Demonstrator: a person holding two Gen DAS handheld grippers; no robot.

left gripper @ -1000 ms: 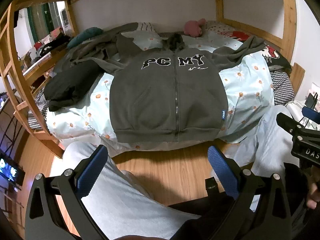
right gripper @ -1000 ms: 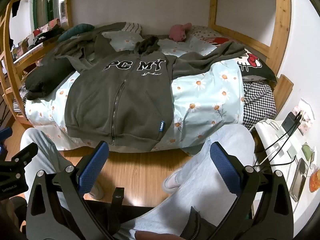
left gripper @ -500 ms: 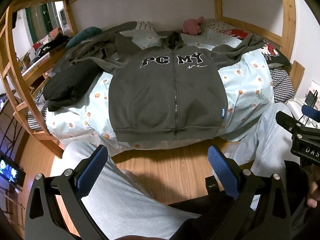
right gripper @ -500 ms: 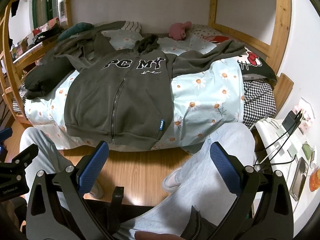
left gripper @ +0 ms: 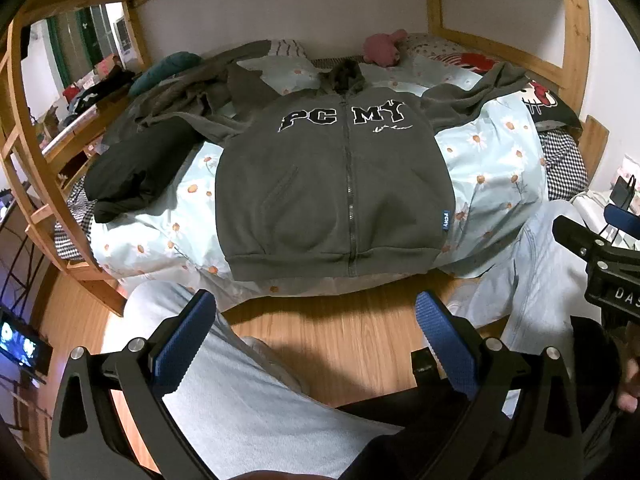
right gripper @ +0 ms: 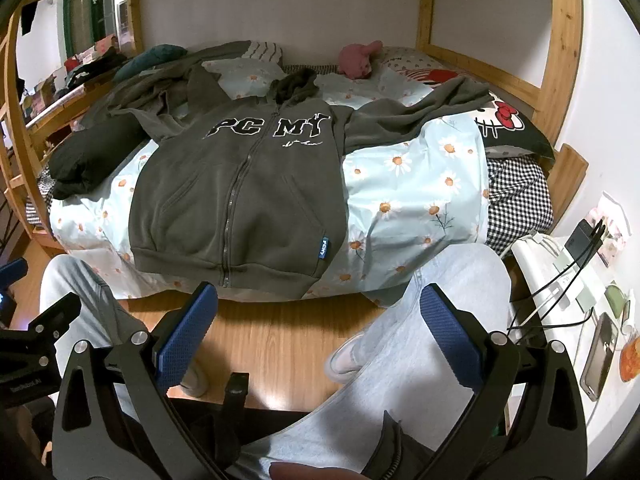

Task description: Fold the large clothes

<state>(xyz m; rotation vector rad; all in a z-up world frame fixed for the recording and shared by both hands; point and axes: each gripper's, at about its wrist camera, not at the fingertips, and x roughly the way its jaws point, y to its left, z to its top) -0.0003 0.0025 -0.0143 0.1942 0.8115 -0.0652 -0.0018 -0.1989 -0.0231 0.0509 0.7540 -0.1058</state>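
The hoodie (left gripper: 336,184) lies flat and zipped on the bed (left gripper: 496,168), ahead of both jaws, sleeves spread. No fold is made yet. Left gripper (left gripper: 316,336) and right gripper (right gripper: 316,328) stand wide, empty.

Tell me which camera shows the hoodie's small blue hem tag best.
The right wrist view: the blue tag sits nearer the middle and faces the camera on the hoodie. The left wrist view shows it too, further to one side.

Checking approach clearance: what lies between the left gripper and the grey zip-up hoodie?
In the left wrist view, bare wooden floor separates the open left gripper from the grey zip-up hoodie.
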